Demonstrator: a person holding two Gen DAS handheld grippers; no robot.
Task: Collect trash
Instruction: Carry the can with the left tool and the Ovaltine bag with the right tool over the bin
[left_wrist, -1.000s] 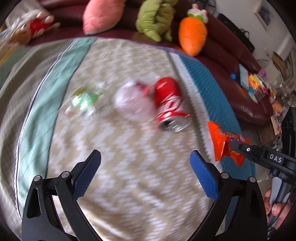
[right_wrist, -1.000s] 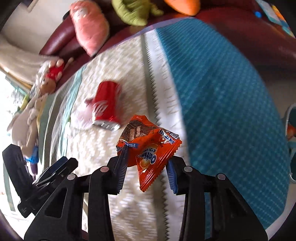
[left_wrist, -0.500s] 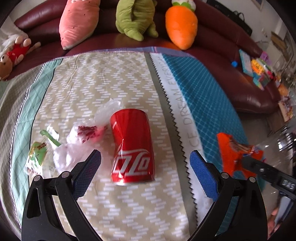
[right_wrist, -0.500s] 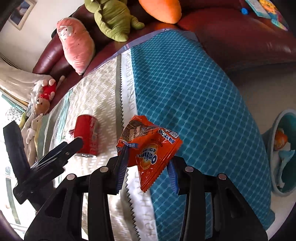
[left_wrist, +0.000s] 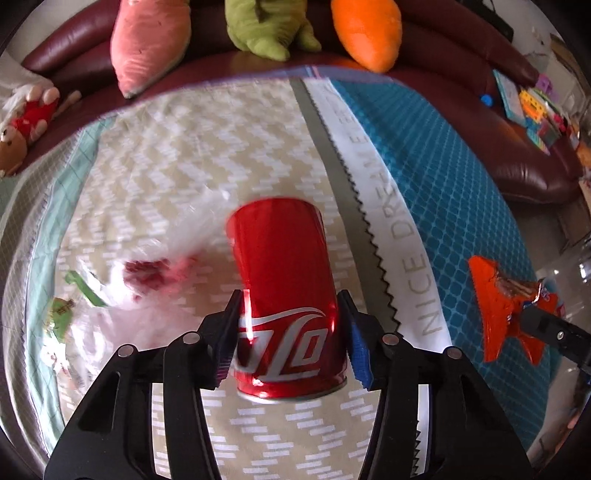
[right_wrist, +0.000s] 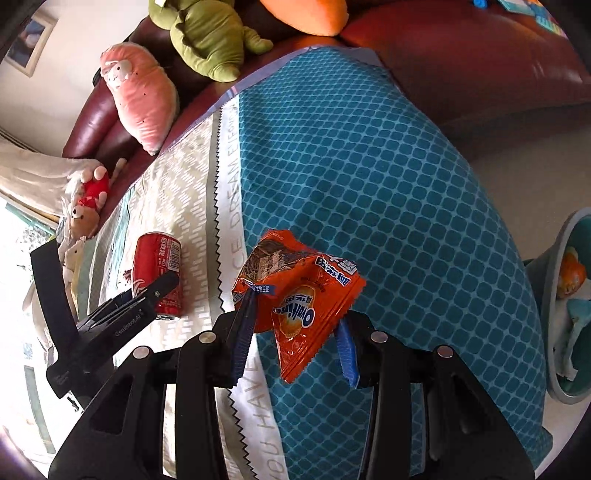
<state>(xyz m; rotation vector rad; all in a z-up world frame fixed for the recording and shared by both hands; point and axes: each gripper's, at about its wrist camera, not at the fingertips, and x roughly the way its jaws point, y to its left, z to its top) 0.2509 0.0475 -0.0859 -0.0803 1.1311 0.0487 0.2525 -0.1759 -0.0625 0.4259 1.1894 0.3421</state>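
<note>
A red soda can (left_wrist: 288, 295) lies on its side on the patterned blanket (left_wrist: 192, 155). My left gripper (left_wrist: 290, 301) is closing around the can, and its blue pads touch both sides. The right wrist view shows the same can (right_wrist: 157, 266) with my left gripper (right_wrist: 147, 291) over it. My right gripper (right_wrist: 295, 314) is shut on an orange snack wrapper (right_wrist: 303, 291), held above the teal part of the blanket. In the left wrist view the wrapper (left_wrist: 495, 302) hangs at the right.
A crumpled clear plastic bag (left_wrist: 155, 266) and a green wrapper (left_wrist: 62, 310) lie left of the can. A teal bin (right_wrist: 552, 314) holding some trash stands on the floor at the right. Plush toys (left_wrist: 147, 37) line the dark red sofa (left_wrist: 517, 147).
My left gripper has moved down onto the can and its wide-open jaws have closed on the can's sides. My right gripper has carried the wrapper further right, toward the bin.
</note>
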